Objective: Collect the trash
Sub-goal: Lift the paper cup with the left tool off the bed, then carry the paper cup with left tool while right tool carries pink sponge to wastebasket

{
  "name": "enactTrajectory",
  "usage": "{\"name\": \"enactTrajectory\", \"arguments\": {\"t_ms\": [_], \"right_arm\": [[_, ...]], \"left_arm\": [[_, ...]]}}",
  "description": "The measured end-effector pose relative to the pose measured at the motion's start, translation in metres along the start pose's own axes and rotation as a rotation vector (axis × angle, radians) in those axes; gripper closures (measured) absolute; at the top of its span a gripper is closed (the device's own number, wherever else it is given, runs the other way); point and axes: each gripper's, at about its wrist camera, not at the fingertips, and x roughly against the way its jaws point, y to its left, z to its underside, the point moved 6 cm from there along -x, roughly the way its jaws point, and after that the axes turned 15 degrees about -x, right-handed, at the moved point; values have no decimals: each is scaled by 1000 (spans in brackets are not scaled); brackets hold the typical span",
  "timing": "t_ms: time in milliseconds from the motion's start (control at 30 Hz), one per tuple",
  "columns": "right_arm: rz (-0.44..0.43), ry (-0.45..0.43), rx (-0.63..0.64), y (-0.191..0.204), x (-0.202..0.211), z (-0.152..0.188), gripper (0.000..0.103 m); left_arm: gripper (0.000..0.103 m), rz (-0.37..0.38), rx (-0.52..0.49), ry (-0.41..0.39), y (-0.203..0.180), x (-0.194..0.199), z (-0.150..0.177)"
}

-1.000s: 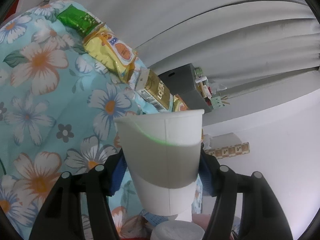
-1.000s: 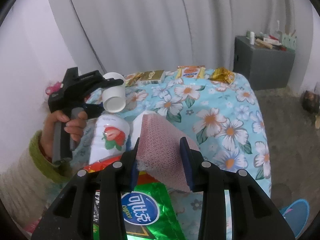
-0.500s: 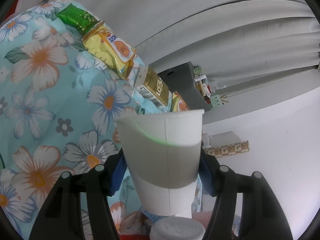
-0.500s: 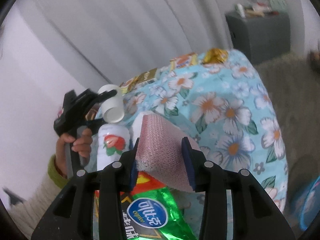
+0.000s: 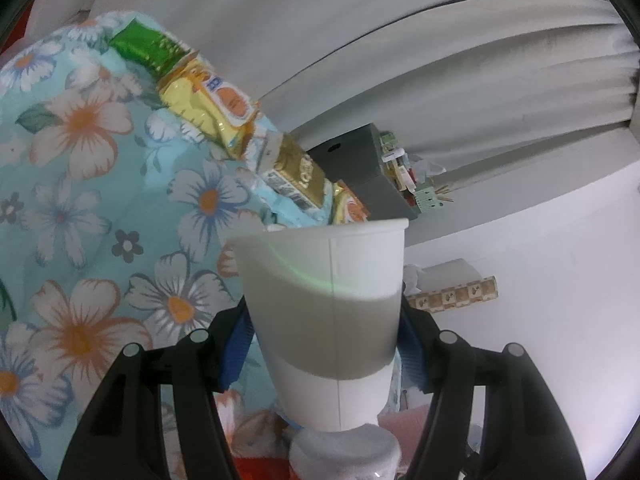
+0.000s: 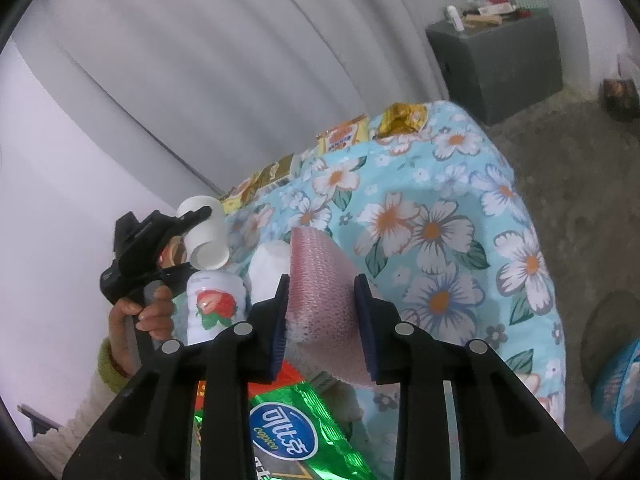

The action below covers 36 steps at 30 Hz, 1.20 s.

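Left wrist view: left gripper [image 5: 324,344] is clamped on a white paper cup [image 5: 324,308] at lower centre, lifted clear of the floral cloth [image 5: 80,208].
Still to collect, upper left to centre: green wrapper [image 5: 148,48], yellow snack pack [image 5: 208,104] and gold pack [image 5: 298,174] lie along the cloth's far edge.
Right wrist view: right gripper [image 6: 322,316], its jaws just closing further, is pinched on a pink foam piece [image 6: 324,292] at centre.
Lower left: strawberry bottle [image 6: 214,306] and green foil bag [image 6: 288,432] sit together; the bag runs off the bottom edge.
Progress: two items in hand, several wrappers left.
Hidden: no trash container is clearly identifiable; the blue object [image 6: 620,392] at the right edge is cut off.
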Motion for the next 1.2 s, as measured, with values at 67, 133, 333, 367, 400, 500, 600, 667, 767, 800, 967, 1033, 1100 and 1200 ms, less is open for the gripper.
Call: {"name": "enactTrajectory", "arguments": {"t_ms": [67,133,333,367,400,500,600,667,767,800,967,1033,1100,1200], "right_arm": [[1,-13,9,1,5,0,75],[-1,-29,15,2,13,0,75],[-15,-73,23,5,42,2,75],[-20,-82,25,6,49,3,75],[-24,-88,26,7,53,5,75],[-35,-107,30,8,71,9,75],[-46,-128,30,8,89,17,75],[-51,-139,28,7,100,22,75],[-57,-162,21,3,124,34,75],[-57,-168,19,1,130,36,75],[-51,-212,-2,-15,167,48,75],[-40,-234,-19,-27,183,51,75],[-26,-259,-45,-43,202,55,75],[-2,-289,-92,-68,225,58,75]], "left_arm": [[42,5,-14,-9,-6,7,0],[42,13,-32,-24,-15,17,0],[42,47,-98,-55,-46,48,6],[42,53,-110,-58,-52,54,9],[42,61,-127,-61,-60,61,14],[42,79,-162,-63,-78,76,27],[42,104,-218,-57,-105,95,49],[42,116,-249,-55,-120,104,60],[42,144,-300,-42,-146,115,82],[42,153,-316,-34,-154,116,90],[42,201,-369,26,-190,107,128],[42,222,-386,60,-206,98,145],[42,250,-405,102,-225,84,164],[42,275,-454,183,-254,58,193]]}}
